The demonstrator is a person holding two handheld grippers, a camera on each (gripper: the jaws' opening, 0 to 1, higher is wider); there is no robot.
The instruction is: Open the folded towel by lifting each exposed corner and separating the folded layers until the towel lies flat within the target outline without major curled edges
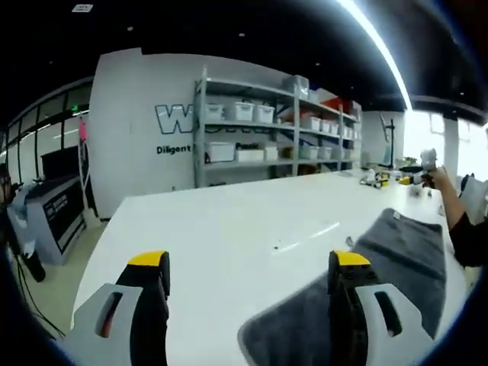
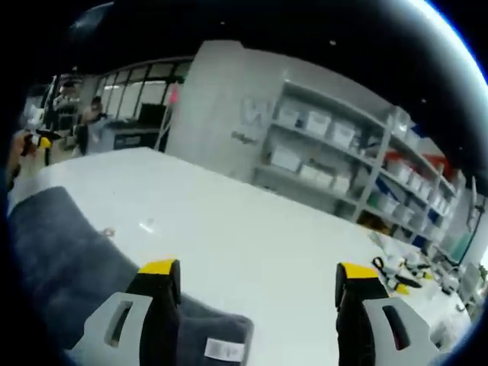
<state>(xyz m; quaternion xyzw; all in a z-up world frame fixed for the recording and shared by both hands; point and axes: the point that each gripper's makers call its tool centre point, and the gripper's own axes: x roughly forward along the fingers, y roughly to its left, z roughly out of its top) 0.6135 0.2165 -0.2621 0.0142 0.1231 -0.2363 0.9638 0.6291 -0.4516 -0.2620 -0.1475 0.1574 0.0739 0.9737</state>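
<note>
Large white counter (image 1: 229, 221) spreading ahead of both pairs of jaws, glossy, ceiling light strip reflected on it. Grey metal shelving unit (image 1: 259, 130) with white storage bins behind far counter edge, against white wall with partial blue lettering; same shelving in right gripper view (image 2: 343, 152), beyond and above the jaws.

Dark grey folded microfibre towel (image 1: 396, 252) flat on counter. In left gripper view: lying past and to the right of the right-hand jaw, near rounded edge running under that jaw's tip. In right gripper view: towel (image 2: 69, 252) to the left of and beneath the left-hand jaw, small white care label (image 2: 225, 350) on the corner between the jaws, low in view.

Left gripper (image 1: 248, 267): grey jaws with yellow tips, spread wide, nothing between them, bare counter in the gap. Cannot tell whether right-hand jaw tip touches towel or hovers above it.

Right gripper (image 2: 255, 276): same grey jaws, yellow tips, spread wide, gripping nothing; left-hand jaw over towel, right-hand jaw over bare counter.

Person's hand and dark sleeve (image 1: 457, 217) at far right of left gripper view, beyond towel. Small cluttered tools, yellow and black (image 2: 400, 278), on counter just past right-hand jaw in right gripper view. Small unclear speck (image 2: 107, 232) on counter beside towel edge.
</note>
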